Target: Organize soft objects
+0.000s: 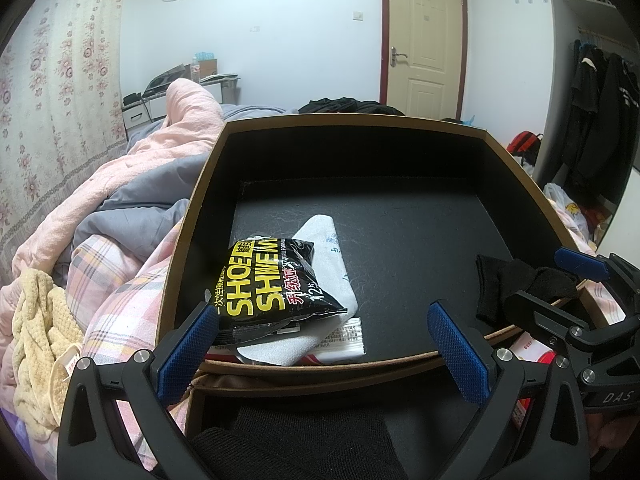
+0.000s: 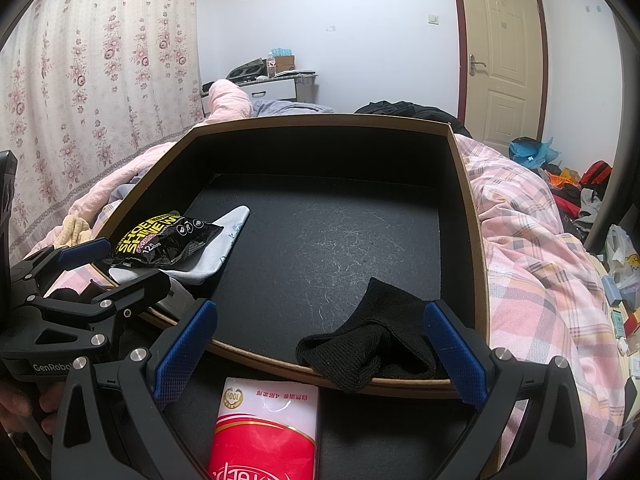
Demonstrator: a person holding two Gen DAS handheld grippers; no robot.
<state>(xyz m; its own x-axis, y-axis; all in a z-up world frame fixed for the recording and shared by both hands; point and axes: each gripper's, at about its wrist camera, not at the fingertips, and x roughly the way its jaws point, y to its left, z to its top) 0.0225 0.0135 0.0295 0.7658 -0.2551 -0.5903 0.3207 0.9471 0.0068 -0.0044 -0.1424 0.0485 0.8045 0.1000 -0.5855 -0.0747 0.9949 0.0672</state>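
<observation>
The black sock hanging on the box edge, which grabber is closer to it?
Right. The right gripper is open right at the black sock, which touches one blue finger. The left gripper is open over by the shoe shine packet, farther away.

The shoe shine packet [image 1: 276, 280] hides much of the white sock [image 1: 324, 264] under it. The red tissue pack [image 2: 266, 432] runs off the bottom edge. The black sock [image 2: 372, 340] hangs over the box rim [image 2: 256, 354], hiding part of it
</observation>
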